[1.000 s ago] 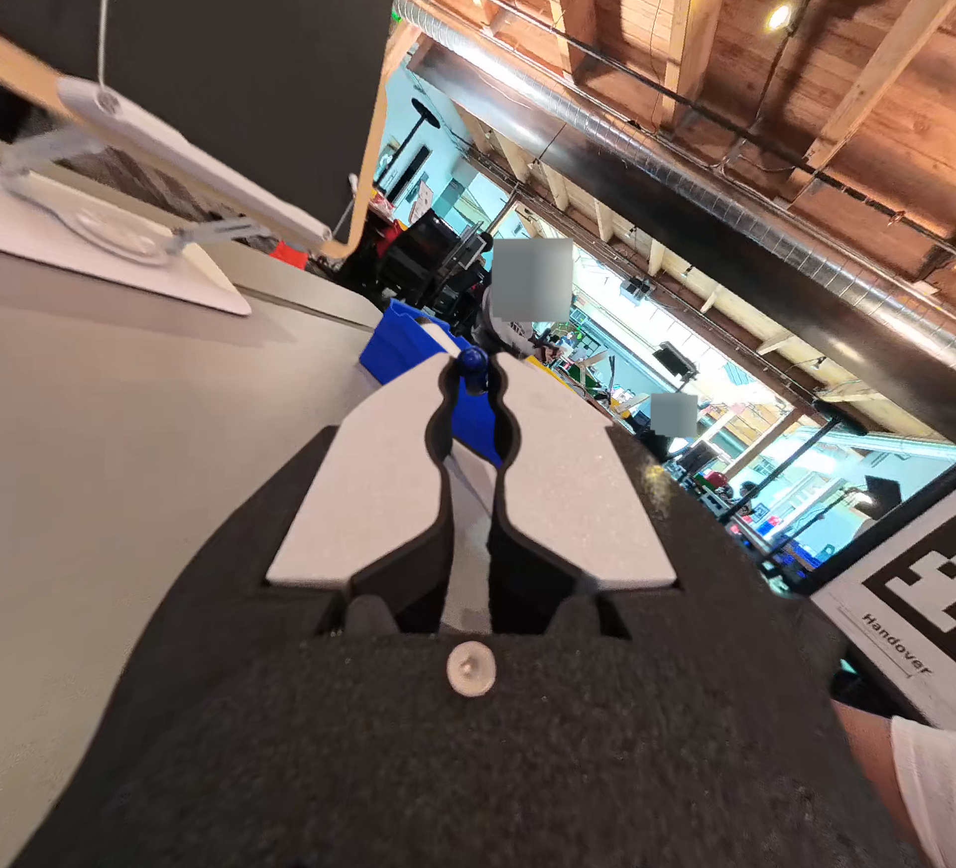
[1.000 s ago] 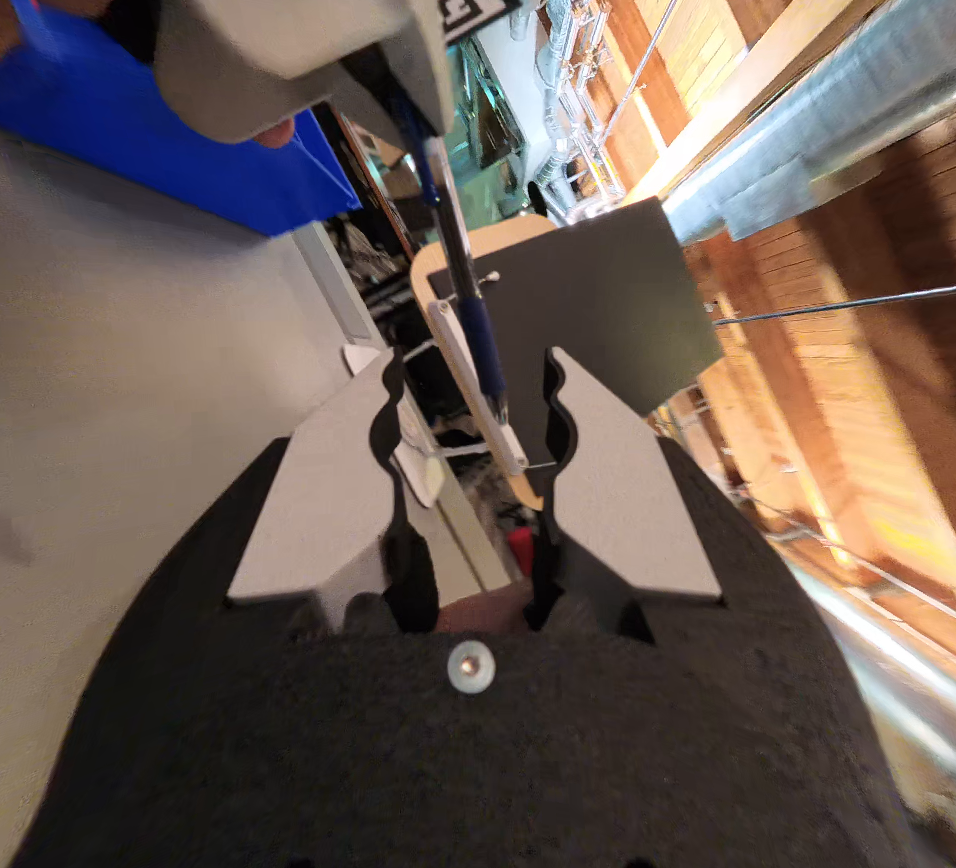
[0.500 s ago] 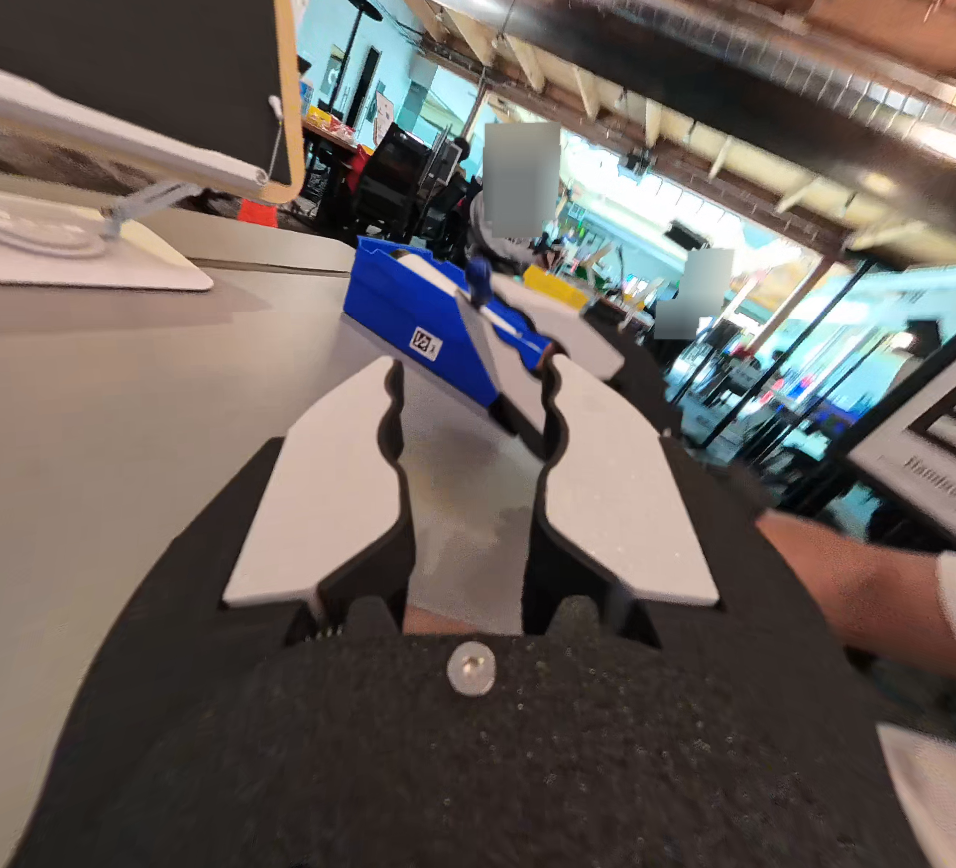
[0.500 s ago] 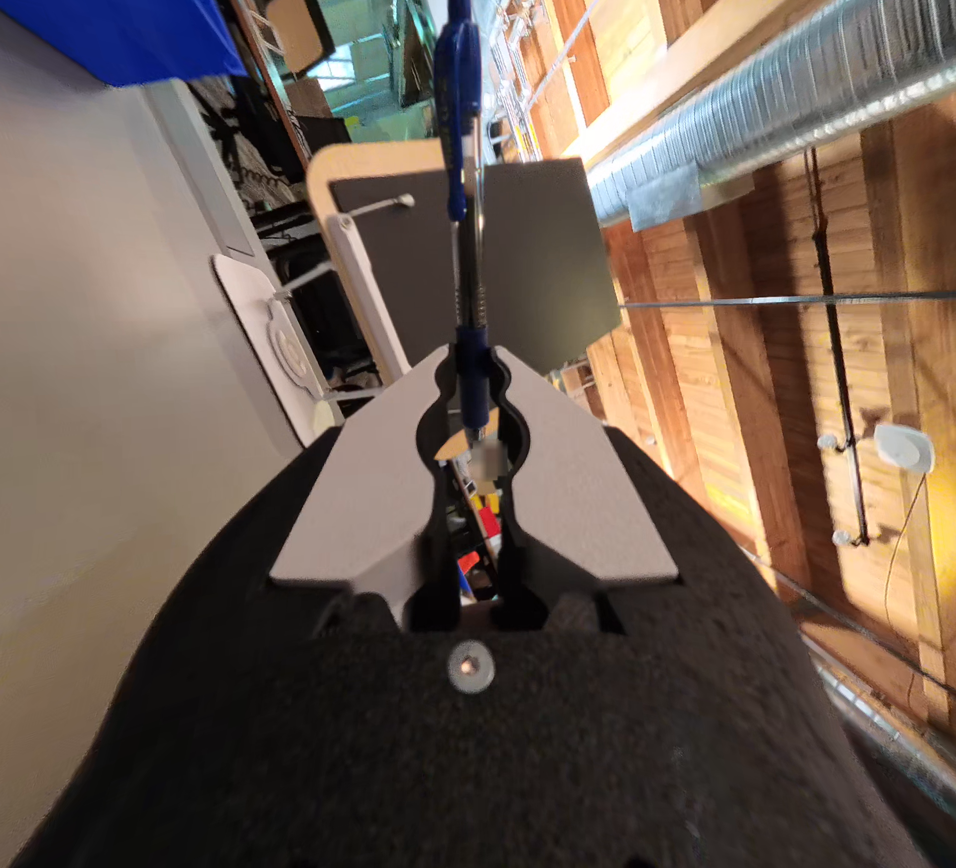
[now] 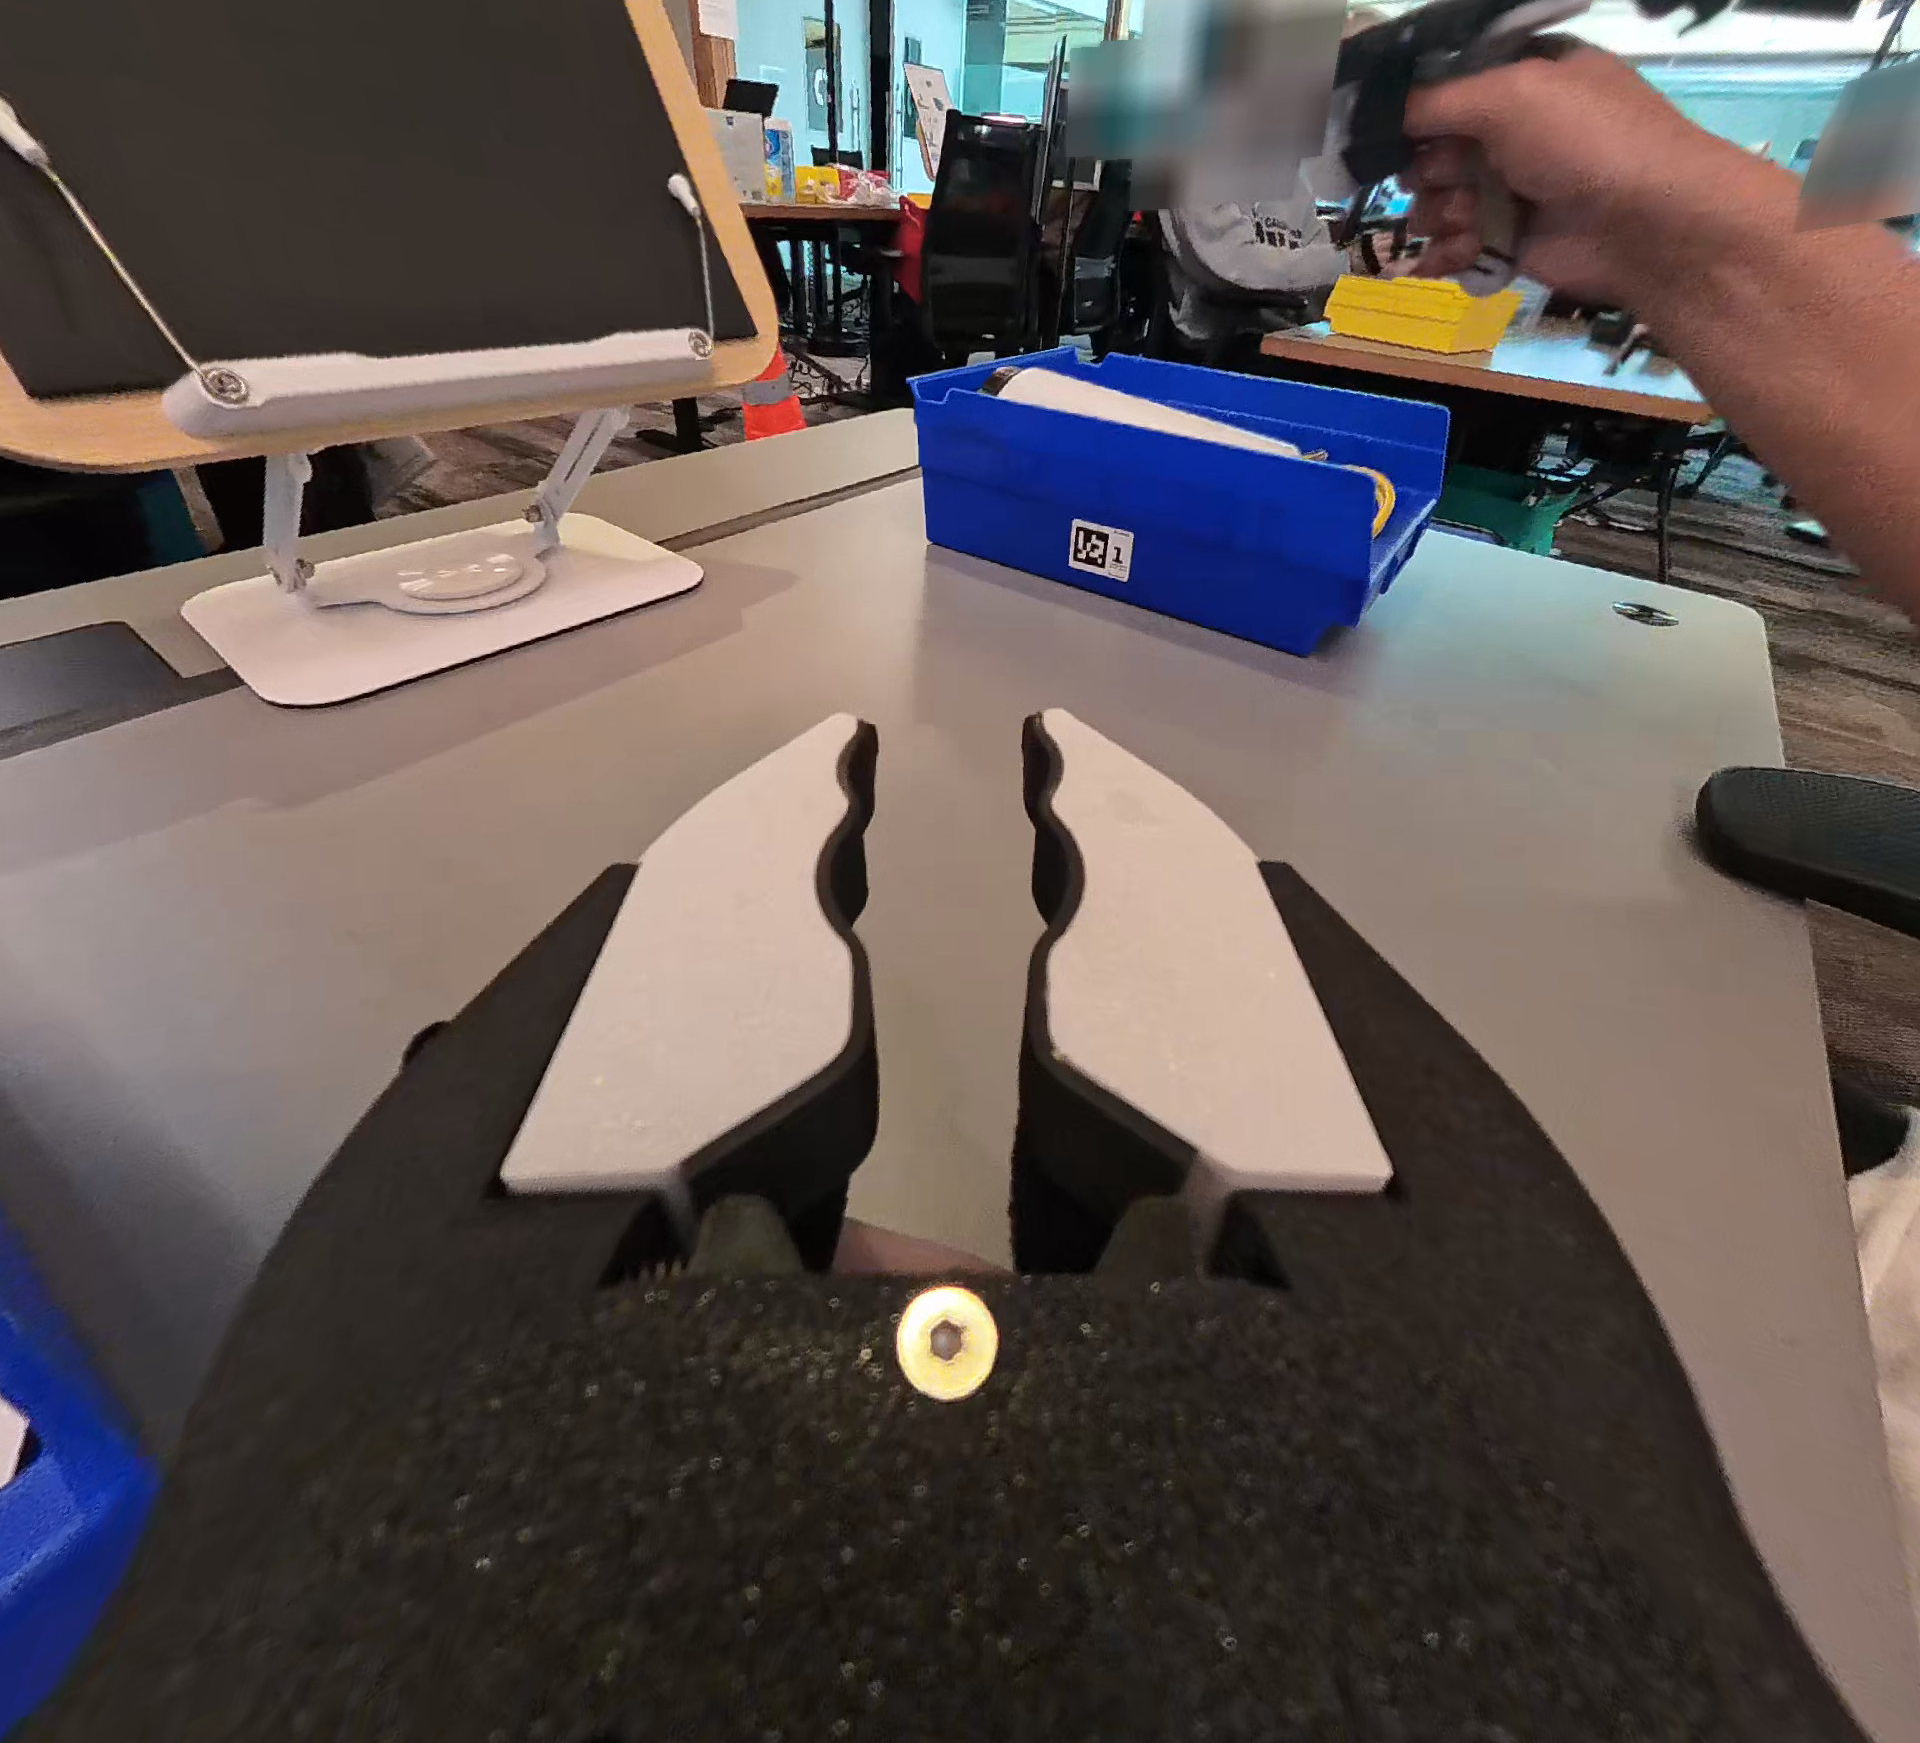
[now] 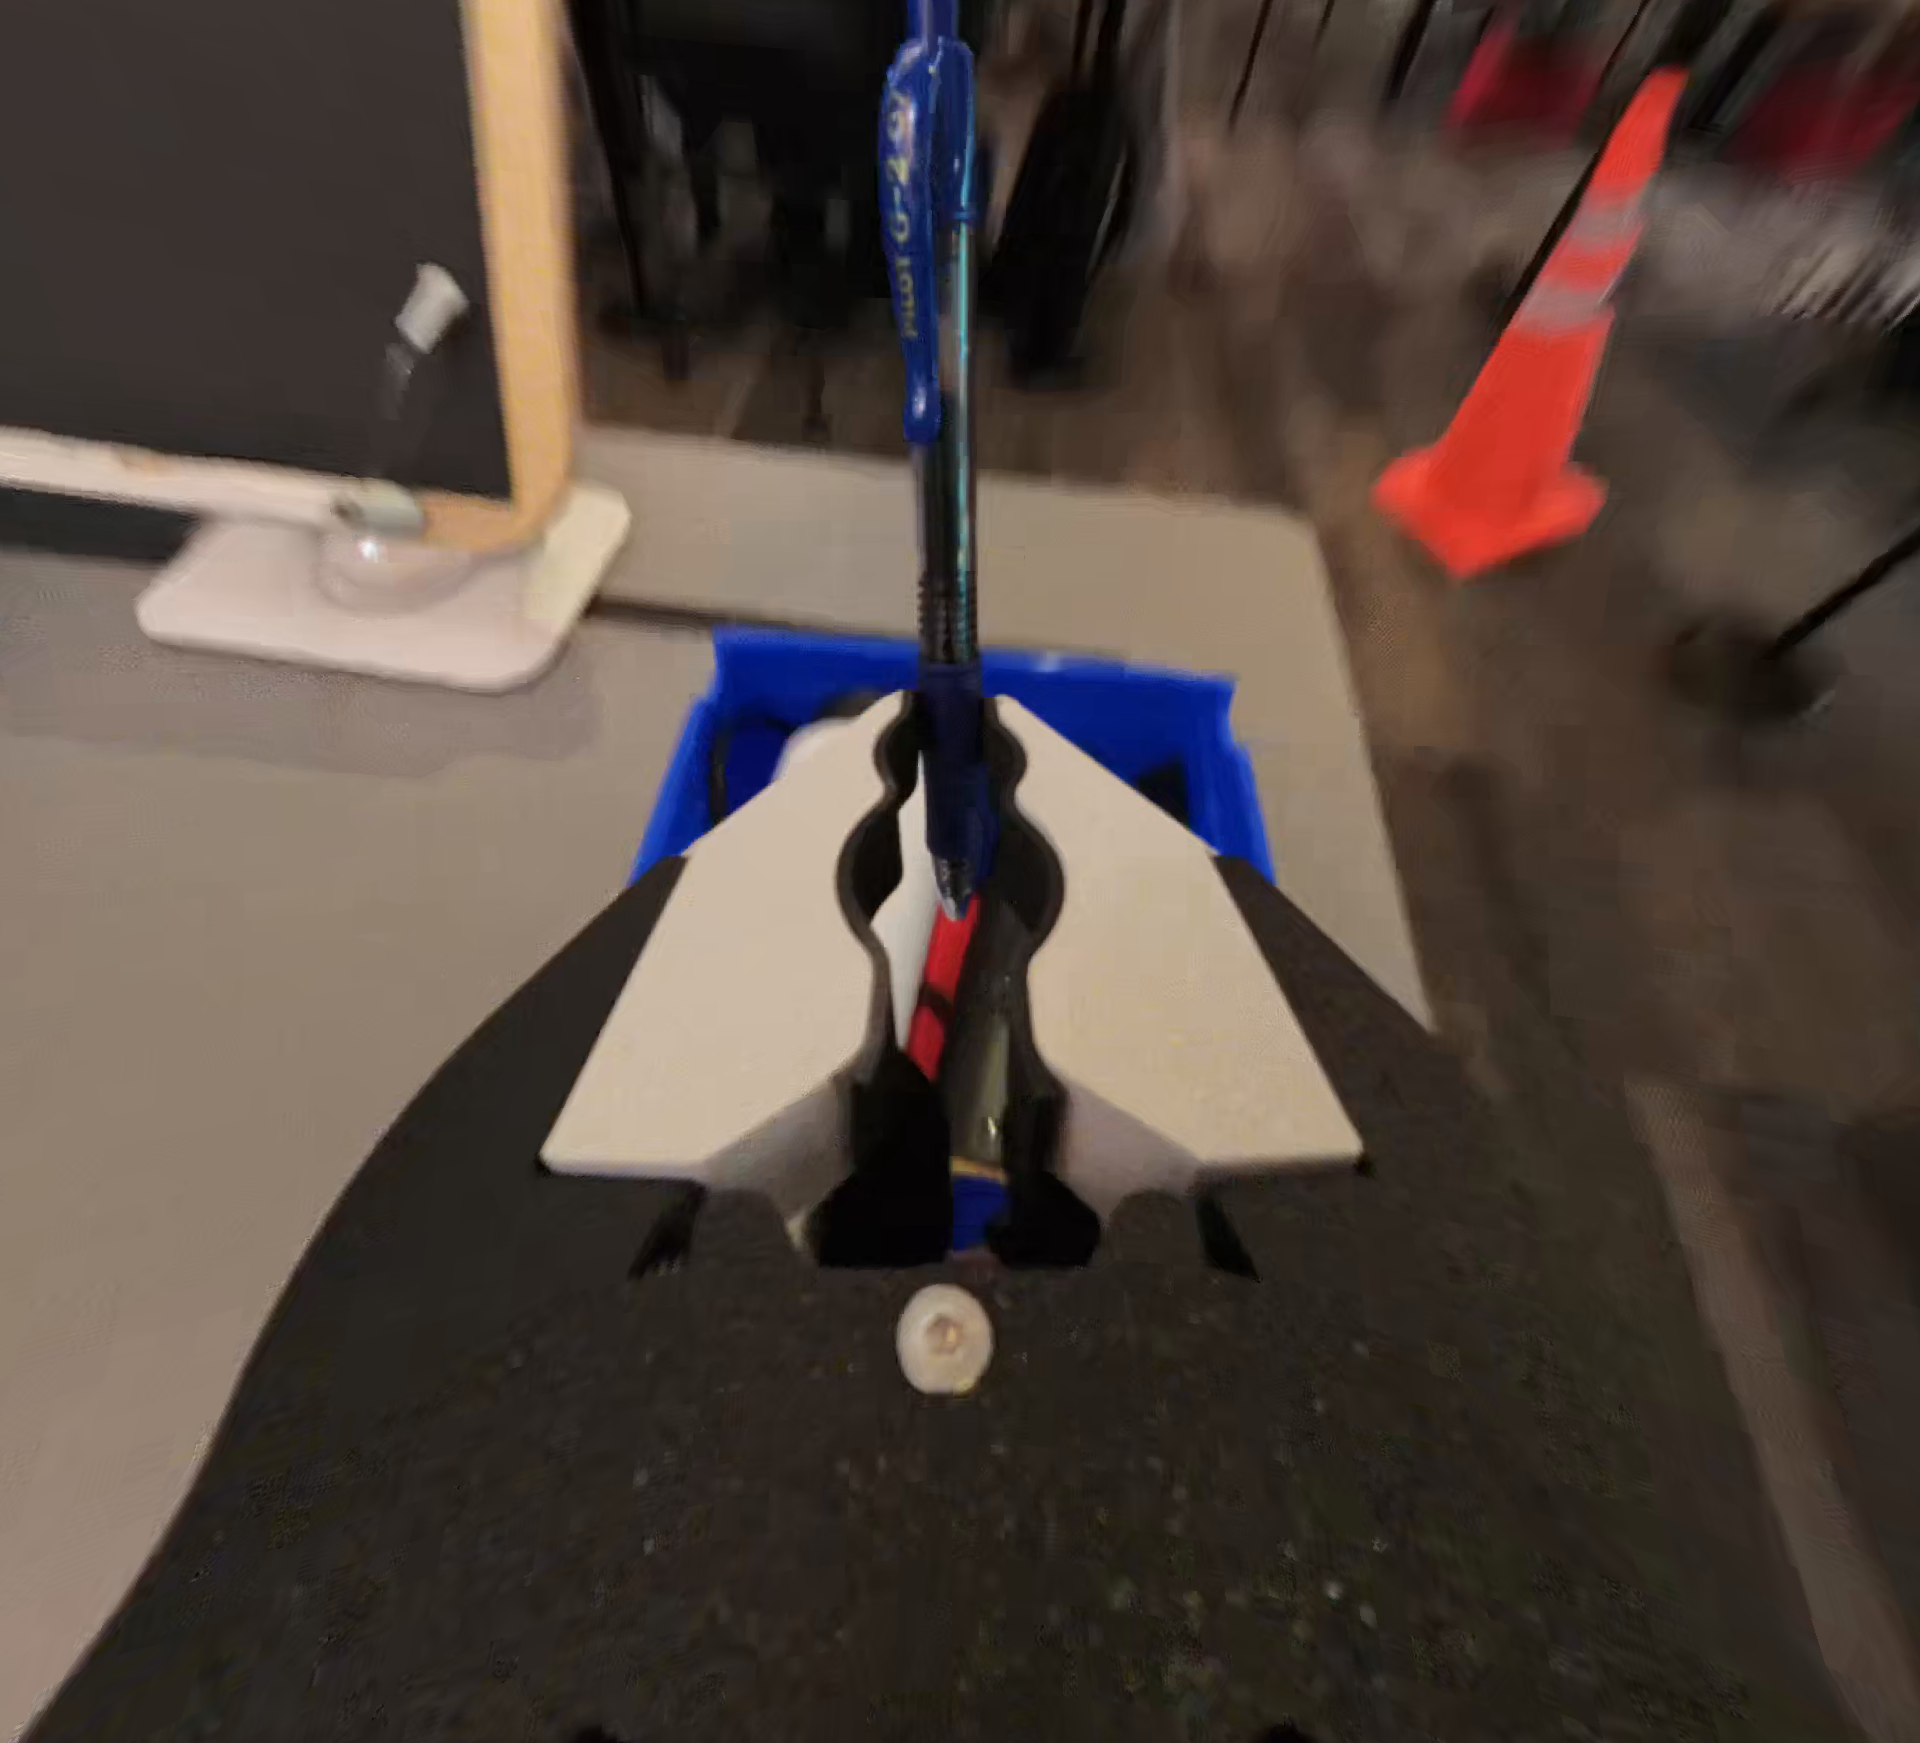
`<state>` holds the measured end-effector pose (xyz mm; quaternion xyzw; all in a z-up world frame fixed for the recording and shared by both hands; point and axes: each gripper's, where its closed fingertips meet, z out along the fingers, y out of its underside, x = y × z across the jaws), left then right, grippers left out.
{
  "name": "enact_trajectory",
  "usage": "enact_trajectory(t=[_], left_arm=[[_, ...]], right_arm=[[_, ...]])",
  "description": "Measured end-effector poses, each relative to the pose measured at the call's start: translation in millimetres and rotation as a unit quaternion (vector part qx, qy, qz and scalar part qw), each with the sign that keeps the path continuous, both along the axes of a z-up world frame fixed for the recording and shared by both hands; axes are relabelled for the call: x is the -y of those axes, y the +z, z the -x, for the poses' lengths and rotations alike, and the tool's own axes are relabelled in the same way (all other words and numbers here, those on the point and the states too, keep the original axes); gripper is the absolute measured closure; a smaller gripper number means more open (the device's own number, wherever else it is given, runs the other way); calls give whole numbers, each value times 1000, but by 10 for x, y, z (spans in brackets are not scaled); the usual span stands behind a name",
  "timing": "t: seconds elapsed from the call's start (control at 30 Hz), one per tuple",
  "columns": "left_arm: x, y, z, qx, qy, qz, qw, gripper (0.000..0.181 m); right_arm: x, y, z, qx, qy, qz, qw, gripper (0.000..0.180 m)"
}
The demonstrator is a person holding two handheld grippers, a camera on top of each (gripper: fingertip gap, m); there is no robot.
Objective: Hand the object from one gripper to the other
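1. Left wrist view: the left gripper (image 5: 948,737) is hovering with fingers apart and empty over the grey table (image 5: 1455,758); a blue bin (image 5: 1174,488) is sitting beyond.
2. Right wrist view: the right gripper (image 6: 951,706) is clamping the blue pen (image 6: 940,239) upright above that bin (image 6: 1122,685); an orange cone (image 6: 1527,363) is standing on the floor.

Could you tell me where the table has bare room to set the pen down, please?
The widest bare patch of the grey table lies between the open left gripper and the blue bin, running right to the table's edge. A narrower strip separates the bin from the white tablet stand. The far-left corner is crowded by that stand. The pen is clamped in the right gripper.
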<state>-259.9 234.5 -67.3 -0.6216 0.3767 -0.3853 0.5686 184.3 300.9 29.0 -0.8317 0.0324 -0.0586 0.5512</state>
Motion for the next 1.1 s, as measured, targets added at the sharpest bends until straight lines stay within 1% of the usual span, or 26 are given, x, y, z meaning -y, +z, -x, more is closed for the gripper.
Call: enact_trajectory(t=[0.03, 0.07, 0.13, 0.2, 0.3, 0.37, 0.53, 0.63, 0.7, 0.73, 0.77, 0.8, 0.83, 0.87, 0.9, 0.93, 0.97, 1.0, 1.03, 1.07, 1.1], left_arm=[[5, 16, 10, 1, 4, -4, 1000, 154], [8, 37, 18, 3, 7, -9, 1000, 156], [26, 57, 11, 6, 5, -15, 1000, 157], [23, 8, -15, -3, 1, -12, 1000, 157], [29, -74, -54, -18, -4, -3, 1000, 157], [44, -94, -63, -25, -4, -6, 1000, 157], [69, -107, -84, -35, -6, -18, 999, 157], [59, -120, -78, -38, -2, -12, 999, 157], [44, -121, -65, -40, 3, -12, 999, 157], [38, -130, -62, -41, 3, -10, 999, 157], [29, -140, -60, -43, 4, -8, 999, 157], [19, -153, -61, -44, 4, -5, 999, 156], [6, -170, -63, -47, 5, -2, 999, 156], [-7, -191, -65, -49, 6, 2, 999, 156], [-16, -216, -69, -53, 7, 7, 999, 156], [-24, -249, -73, -58, 9, 17, 998, 156], [-36, -295, -72, -66, 14, 32, 997, 156], [-52, -350, -72, -74, 20, 53, 996, 156], [-62, -405, -79, -81, 23, 76, 994, 155], [-57, -456, -93, -88, 19, 94, 992, 153], [-53, -500, -105, -94, 17, 107, 990, 151]], right_arm=[[-60, -211, -156, -18, 0, 73, 997, 168], [-75, -445, -316, -13, -6, 152, 988, 168], [-9, -900, -539, -15, -15, 292, 956, 169], [93, -1260, -626, -57, -31, 383, 921, 169], [145, -1520, -747, -85, -65, 422, 900, 168], [199, -1665, -728, -105, -63, 449, 885, 168], [199, -1888, -667, -126, -57, 465, 874, 168], [135, -1867, -680, -119, -55, 448, 884, 166], [92, -1712, -680, -115, -58, 430, 893, 155], [25, -1516, -603, -121, -48, 400, 907, 151], [-69, -1229, -486, -123, -33, 345, 930, 146], [-140, -893, -339, -113, -17, 285, 952, 142], [-161, -557, -149, -94, 4, 229, 969, 141], [-155, -233, 121, -79, 37, 170, 982, 140], [-120, 65, 477, -78, 84, 105, 988, 140], [-40, 299, 873, -88, 134, 44, 986, 141], [87, 431, 1290, -101, 188, 3, 977, 141], [238, 459, 1716, -117, 242, -23, 963, 141], [402, 396, 2154, -140, 297, -39, 944, 142], [578, 237, 2585, -171, 349, -44, 920, 143], [758, -6, 2987, -205, 397, -35, 894, 143]])
